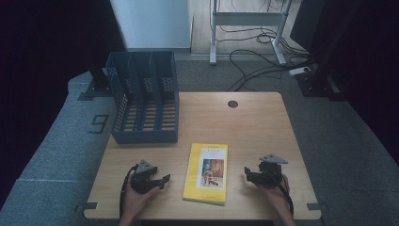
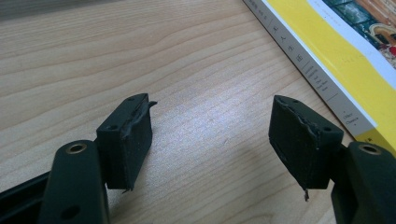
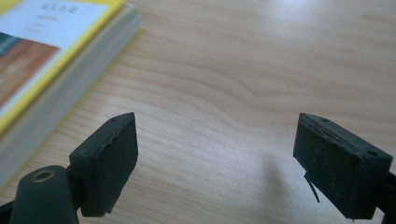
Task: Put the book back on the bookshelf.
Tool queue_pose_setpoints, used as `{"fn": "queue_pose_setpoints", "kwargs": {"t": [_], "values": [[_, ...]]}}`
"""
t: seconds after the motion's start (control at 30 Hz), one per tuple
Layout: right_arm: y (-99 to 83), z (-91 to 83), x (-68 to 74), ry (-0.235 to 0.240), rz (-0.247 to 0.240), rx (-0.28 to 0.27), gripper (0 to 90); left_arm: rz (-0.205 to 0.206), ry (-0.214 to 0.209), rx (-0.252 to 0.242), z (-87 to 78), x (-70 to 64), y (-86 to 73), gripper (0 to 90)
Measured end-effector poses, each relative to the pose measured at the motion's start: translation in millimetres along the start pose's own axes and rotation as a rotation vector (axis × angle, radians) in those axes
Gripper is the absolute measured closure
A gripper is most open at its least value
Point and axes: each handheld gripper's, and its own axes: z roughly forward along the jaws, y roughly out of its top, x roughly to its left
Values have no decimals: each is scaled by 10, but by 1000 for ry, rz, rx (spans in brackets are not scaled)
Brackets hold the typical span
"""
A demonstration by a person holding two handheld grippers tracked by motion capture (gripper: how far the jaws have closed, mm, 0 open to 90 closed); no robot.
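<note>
flat on the wooden worktop, near its front edge, lies a yellow book, cover up, between the two claws and touching neither. the left claw rests just to the book's left, the right claw just to its right, each held in a hand and each pointing inward at the book. both claws stand wide apart with bare wood between their jaws. the left gripper view brings out the book's white spine with small print running along it, which the high view leaves unreadable; the right gripper view shows the opposite side, the pale block of page edges under the yellow cover. the cover picture is blurred and cut off in both gripper views. a dark blue file rack stands at the worktop's far left corner, well apart.
</note>
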Motion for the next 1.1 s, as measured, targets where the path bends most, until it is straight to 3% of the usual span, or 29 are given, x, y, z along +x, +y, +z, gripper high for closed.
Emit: {"fn": "queue_pose_setpoints", "kwargs": {"t": [0.1,0.17,0.33,0.5,0.53,0.63,0.73,0.87,1.1], "values": [[85,-47,68,3,-16,-19,137,8,5,3,-3,-19,-7,297],[190,-92,162,30,-17,-57,137,15,7,8,-3,-31,-7,295],[306,-67,325,60,-25,-57,136,10,2,3,-2,-23,-7,294],[198,-34,439,125,0,-93,145,13,4,9,1,-31,-4,290],[169,7,472,146,-24,-40,124,12,1,8,1,-29,-4,285],[122,28,506,127,-47,-21,134,9,-4,3,1,-20,-4,283],[74,41,520,162,-17,-25,140,1,-11,1,6,-14,2,283],[83,11,580,179,-20,-46,150,7,-1,3,11,-27,3,283],[77,54,743,201,-48,-39,152,6,1,6,20,-43,11,283]]}}
